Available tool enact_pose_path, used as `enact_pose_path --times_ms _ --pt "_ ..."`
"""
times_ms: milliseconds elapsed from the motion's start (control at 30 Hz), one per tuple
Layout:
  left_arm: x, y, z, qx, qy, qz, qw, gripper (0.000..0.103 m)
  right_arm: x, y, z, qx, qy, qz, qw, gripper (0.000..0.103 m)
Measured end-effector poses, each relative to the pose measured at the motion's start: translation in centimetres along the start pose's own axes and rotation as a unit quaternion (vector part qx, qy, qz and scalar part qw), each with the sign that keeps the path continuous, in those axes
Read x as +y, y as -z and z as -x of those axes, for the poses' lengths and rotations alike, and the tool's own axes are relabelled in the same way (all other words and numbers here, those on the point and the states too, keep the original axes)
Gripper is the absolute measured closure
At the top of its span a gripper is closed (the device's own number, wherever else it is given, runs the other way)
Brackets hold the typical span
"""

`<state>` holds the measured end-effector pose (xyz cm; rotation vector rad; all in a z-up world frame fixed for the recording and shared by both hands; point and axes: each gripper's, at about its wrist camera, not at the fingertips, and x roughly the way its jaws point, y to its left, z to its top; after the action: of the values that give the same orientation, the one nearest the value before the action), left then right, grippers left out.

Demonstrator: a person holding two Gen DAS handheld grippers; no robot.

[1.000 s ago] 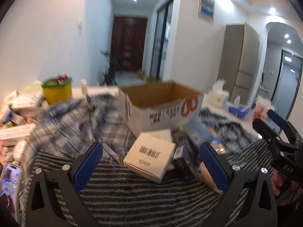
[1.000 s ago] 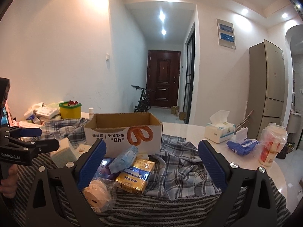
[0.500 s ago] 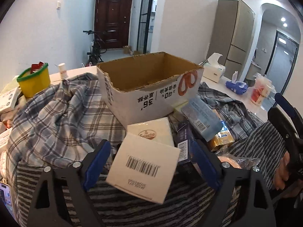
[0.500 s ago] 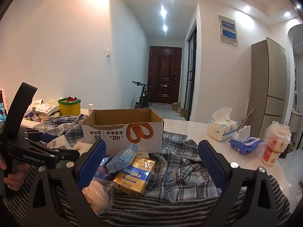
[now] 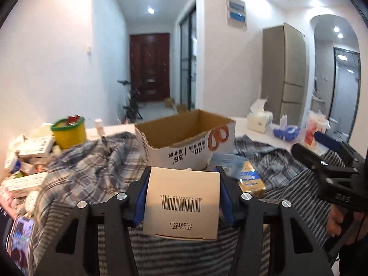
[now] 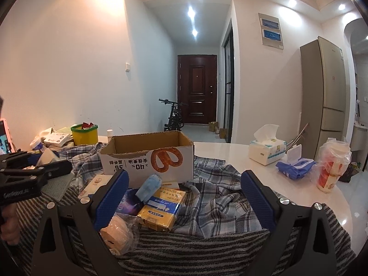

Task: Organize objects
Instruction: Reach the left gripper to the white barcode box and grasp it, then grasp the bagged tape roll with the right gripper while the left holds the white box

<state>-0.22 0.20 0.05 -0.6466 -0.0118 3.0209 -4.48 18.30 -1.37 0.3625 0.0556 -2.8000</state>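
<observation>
My left gripper (image 5: 182,195) is shut on a white box with a barcode (image 5: 182,203) and holds it up in front of the open cardboard box (image 5: 186,139). My right gripper (image 6: 184,195) is open and empty above a yellow packet (image 6: 161,209), a blue pouch (image 6: 149,185) and a wrapped roll (image 6: 117,232). The cardboard box also shows in the right wrist view (image 6: 149,156), with the left gripper (image 6: 30,174) to its left.
A plaid cloth (image 6: 218,197) and striped towel (image 6: 207,253) cover the table. A yellow tub (image 5: 69,133) and stacked boxes (image 5: 27,161) stand at left. A tissue box (image 6: 266,151), blue wipes (image 6: 294,165) and bagged cups (image 6: 331,168) stand at right. A phone (image 5: 20,237) is at lower left.
My left gripper has closed on the white barcode box and lifted it off the pile. My right gripper has stayed open and nearly still.
</observation>
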Motion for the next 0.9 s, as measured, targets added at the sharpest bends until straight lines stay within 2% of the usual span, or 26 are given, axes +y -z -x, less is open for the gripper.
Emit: enact_pose_path --times_ms 200,333,500,633,900 --pt "-1.4 0.1 2.6 -0.047 -0.012 0.014 0.9987 0.048 0.0 0.2 0.5 0.001 -0.015 -0.010 1.000 0.005" --pt "-0.4 0.4 2.3 -0.036 -0.040 0.035 0.9980 0.048 -0.4 0.5 0.4 0.016 -0.019 -0.021 0.999 0.006" --pt "1.4 1.3 1.4 -0.007 -0.035 0.068 0.9970 0.048 -1.1 0.8 0.4 0.026 -0.027 -0.040 0.999 0.009" --pt "1.8 1.9 1.2 -0.002 -0.061 0.072 0.9956 0.048 -0.5 1.1 0.2 0.035 -0.049 -0.038 0.997 0.012" --pt "2.5 3.4 1.1 0.011 -0.072 0.078 0.9943 0.048 1.9 2.2 -0.8 0.072 -0.081 -0.021 0.994 0.019"
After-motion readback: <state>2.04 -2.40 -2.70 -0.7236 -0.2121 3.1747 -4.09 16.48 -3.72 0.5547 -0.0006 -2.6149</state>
